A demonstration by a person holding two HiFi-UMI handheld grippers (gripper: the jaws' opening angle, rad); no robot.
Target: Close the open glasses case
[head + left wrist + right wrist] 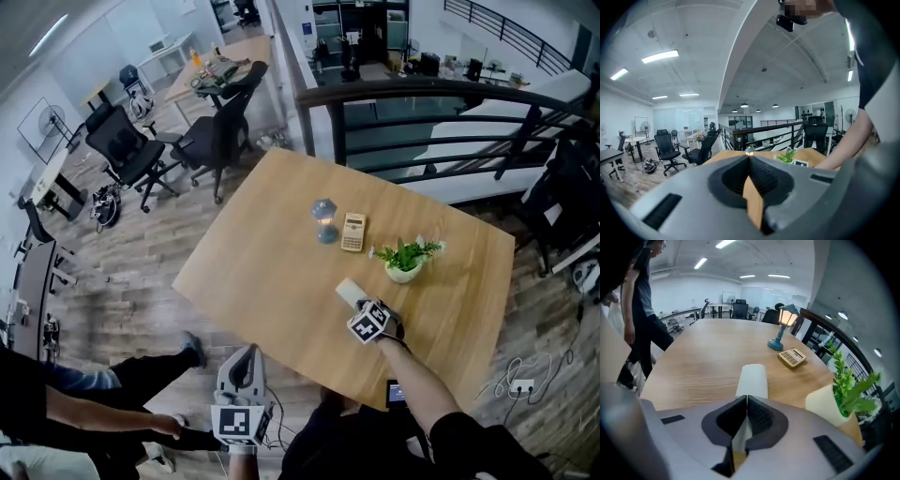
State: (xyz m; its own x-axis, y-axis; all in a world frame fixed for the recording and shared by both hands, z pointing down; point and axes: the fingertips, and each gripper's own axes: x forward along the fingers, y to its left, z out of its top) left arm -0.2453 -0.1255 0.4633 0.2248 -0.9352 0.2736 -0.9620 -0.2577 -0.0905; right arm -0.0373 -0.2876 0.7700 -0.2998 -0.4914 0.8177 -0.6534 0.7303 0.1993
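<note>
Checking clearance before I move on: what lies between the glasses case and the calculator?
Only bare table separates glasses case and calculator, clearest in the right gripper view.

The left gripper (246, 354) is held low at the person's left side, pointing forward and almost level, and its jaws are together with nothing between them. The right gripper (359, 307) points steeply down at the end of the stretched right arm (424, 389), which is bare up to a dark sleeve (473, 441). Its jaws are also together and empty.
</note>
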